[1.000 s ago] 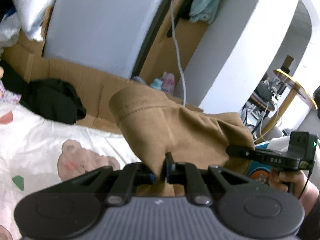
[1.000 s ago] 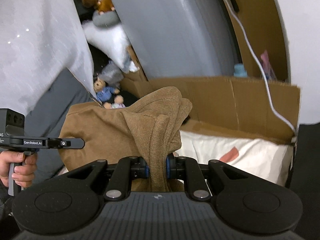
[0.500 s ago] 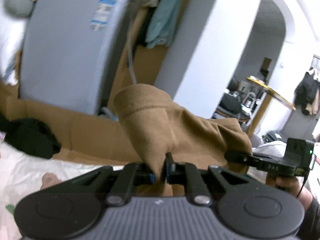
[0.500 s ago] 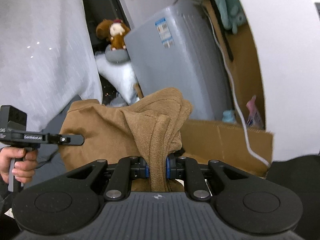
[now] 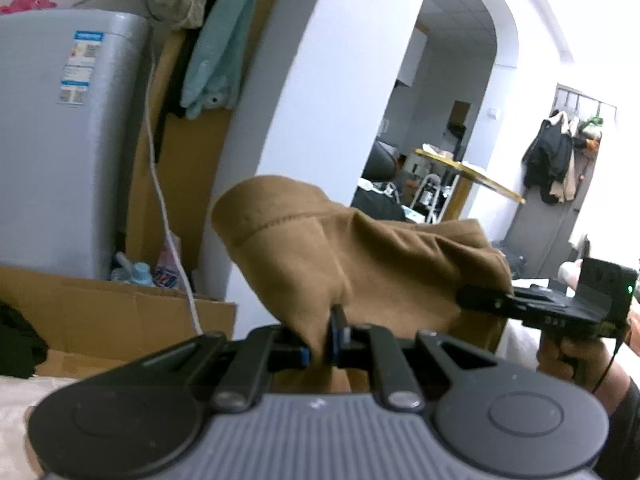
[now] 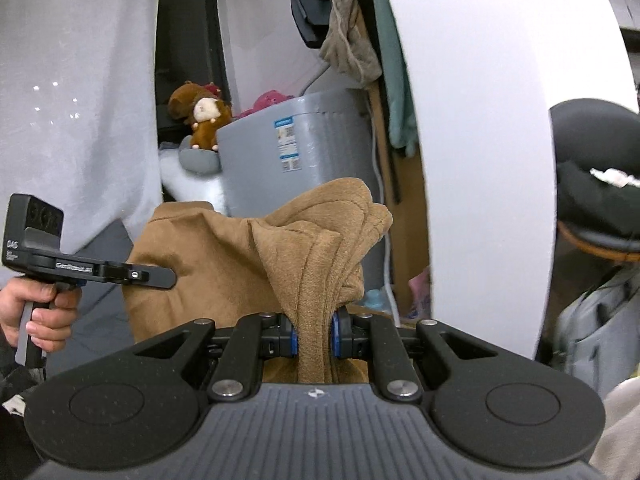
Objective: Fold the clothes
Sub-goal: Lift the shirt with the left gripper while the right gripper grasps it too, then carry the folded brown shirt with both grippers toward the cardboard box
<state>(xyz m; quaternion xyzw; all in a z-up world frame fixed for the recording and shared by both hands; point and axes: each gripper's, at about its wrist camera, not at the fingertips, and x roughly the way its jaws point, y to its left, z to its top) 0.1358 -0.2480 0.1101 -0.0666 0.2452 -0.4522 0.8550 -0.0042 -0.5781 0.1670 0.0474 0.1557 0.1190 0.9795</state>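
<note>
Left tongs [image 5: 320, 350] nearly closed, pinching brown garment [image 5: 360, 248], right tongs [image 6: 314, 338] clamped on bunched folds

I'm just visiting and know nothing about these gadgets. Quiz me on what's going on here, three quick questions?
1. True or false: the left gripper and right gripper are both clamped on the brown garment.
2. Which toy sits beside the grey appliance? A) plush animal B) toy car C) ball
3. Fill in: the cloth hanging above the appliance in the left view is ____ coloured.

Key: 1 true; 2 A, the plush animal; 3 teal, the teal cloth.
</note>
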